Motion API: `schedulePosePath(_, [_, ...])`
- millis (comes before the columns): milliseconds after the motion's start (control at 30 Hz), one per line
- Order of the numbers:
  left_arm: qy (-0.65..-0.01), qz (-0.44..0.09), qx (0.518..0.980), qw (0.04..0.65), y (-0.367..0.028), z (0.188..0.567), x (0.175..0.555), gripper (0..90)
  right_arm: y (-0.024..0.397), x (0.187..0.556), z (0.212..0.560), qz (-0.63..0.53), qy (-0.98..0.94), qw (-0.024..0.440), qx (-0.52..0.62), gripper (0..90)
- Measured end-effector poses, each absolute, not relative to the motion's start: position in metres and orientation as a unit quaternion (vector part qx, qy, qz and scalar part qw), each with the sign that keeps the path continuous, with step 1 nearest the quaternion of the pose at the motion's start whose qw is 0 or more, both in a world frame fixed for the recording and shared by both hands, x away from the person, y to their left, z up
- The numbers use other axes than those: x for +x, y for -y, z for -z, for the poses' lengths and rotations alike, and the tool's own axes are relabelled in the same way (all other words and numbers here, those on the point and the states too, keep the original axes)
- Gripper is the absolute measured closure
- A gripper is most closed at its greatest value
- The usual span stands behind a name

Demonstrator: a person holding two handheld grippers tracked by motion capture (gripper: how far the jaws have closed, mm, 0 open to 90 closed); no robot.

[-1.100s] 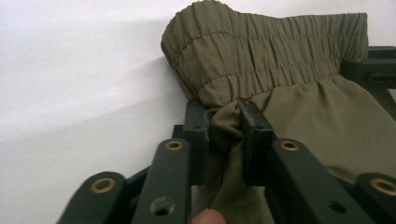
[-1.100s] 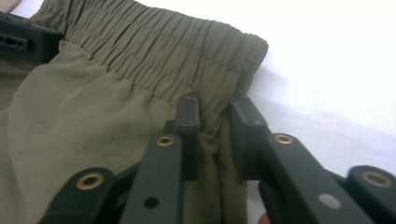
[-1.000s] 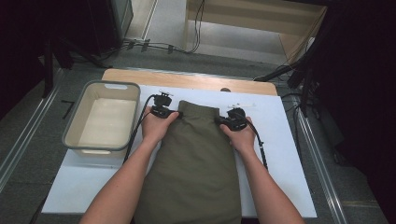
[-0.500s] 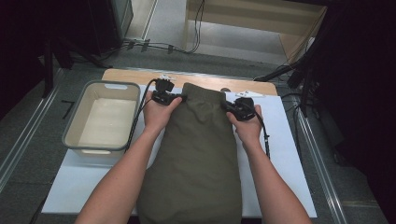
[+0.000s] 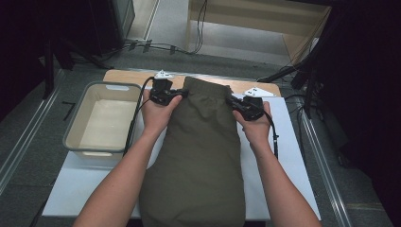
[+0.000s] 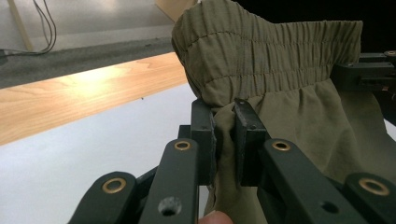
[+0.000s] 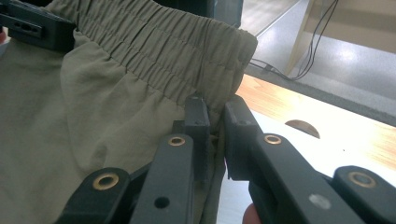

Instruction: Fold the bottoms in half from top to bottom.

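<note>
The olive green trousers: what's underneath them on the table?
Around the trousers a white mat shows, lying on a wooden tabletop. What lies directly beneath the cloth is covered. Both grippers pinch the elastic waistband, one at each side.

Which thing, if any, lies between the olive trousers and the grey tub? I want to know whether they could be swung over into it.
Nothing visible does. The olive trousers hang from the left gripper and right gripper, both clamped at the waistband. The grey tub sits just left of them, with the person's left hand beside it.

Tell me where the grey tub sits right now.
In the high view the grey tub sits on the left part of the white table, beside the left gripper and the olive trousers.
</note>
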State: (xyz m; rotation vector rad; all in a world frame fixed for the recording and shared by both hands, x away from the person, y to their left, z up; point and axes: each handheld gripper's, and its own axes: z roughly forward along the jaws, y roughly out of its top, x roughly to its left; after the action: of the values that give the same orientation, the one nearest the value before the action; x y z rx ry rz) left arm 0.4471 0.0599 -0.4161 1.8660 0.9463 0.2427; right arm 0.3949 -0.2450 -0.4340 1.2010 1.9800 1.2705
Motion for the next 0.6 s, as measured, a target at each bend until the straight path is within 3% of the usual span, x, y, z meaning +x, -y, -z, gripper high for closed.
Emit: schedulePosePath(600, [-0.383, -0.108, 0.768, 0.502, -0.068, 0.421, 0.419, 79.7, 0.241, 0.369, 0.436, -0.473, -0.735, 0.252, 0.415, 80.0])
